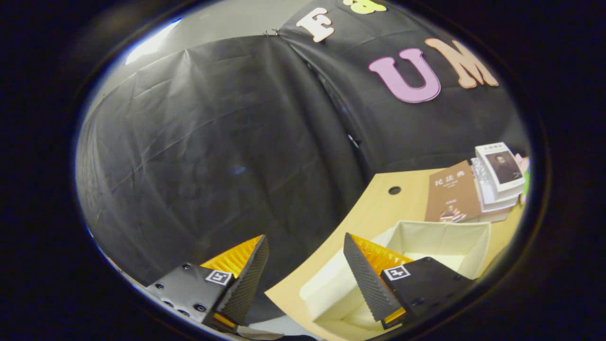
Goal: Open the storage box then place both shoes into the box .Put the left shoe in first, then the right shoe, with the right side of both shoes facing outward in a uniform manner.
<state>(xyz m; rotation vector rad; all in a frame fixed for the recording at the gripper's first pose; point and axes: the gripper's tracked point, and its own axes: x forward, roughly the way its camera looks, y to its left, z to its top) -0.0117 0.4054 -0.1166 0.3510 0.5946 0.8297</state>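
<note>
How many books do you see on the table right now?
2 clearly: a brown book lying flat beyond the storage box, and a white book topping a stack beside it. The stack may hide more.

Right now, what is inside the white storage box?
The storage box is open; its visible pale inside walls and floor hold no shoe. One finger of the open, empty claw covers the near part, so that corner cannot be judged.

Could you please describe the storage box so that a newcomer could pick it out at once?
On the wooden table, find the pile of books. The storage box sits nearer, behind one finger of the open, empty claw. Unlike the books, it is cream, soft-walled and open-topped.
</note>
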